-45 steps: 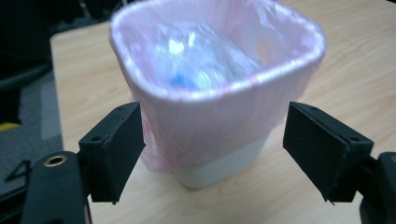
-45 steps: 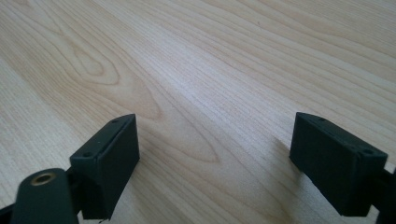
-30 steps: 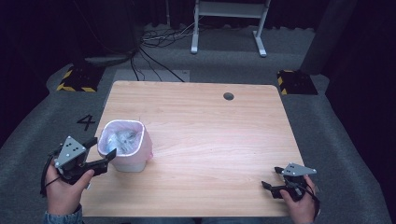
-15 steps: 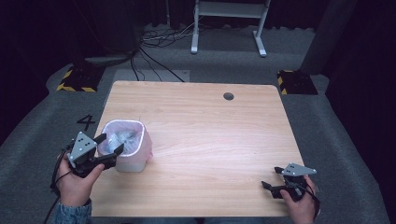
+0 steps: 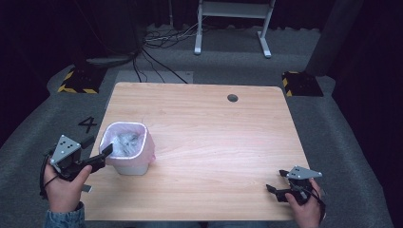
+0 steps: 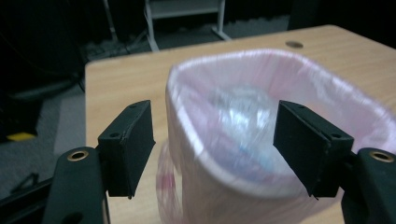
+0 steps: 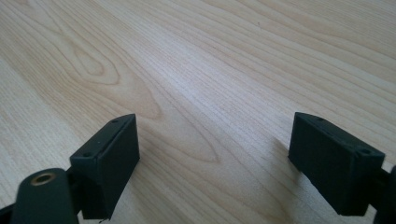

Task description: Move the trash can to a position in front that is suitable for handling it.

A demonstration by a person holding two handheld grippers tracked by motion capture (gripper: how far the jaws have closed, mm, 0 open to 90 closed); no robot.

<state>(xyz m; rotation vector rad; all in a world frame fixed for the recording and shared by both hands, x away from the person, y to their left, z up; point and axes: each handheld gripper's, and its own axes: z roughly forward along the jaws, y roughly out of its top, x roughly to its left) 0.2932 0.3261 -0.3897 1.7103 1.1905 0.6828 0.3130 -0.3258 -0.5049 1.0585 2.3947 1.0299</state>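
A small white bin (image 5: 130, 166) lined with a pink bag stands at the table's left front, with crumpled clear plastic (image 5: 124, 141) inside. My left gripper (image 5: 98, 146) is at the bin's left rim. In the left gripper view, my left gripper (image 6: 212, 140) straddles the near rim (image 6: 187, 135): one jaw is outside the wall and the other is over the plastic (image 6: 243, 112). The jaws have just been closing a little, but the pads stand apart from the rim. My right gripper (image 5: 276, 180) rests low at the front right, open (image 7: 215, 154) over bare wood.
The wooden table (image 5: 214, 123) has a round cable hole (image 5: 232, 98) near its far edge. Beyond it on the grey floor are cables (image 5: 157, 52), a white stand's legs (image 5: 233, 33) and yellow-black striped blocks (image 5: 76, 80).
The left gripper has shifted and turned a little at the bin's left rim, with its near jaw now up at the rim's edge. The right gripper has not moved.
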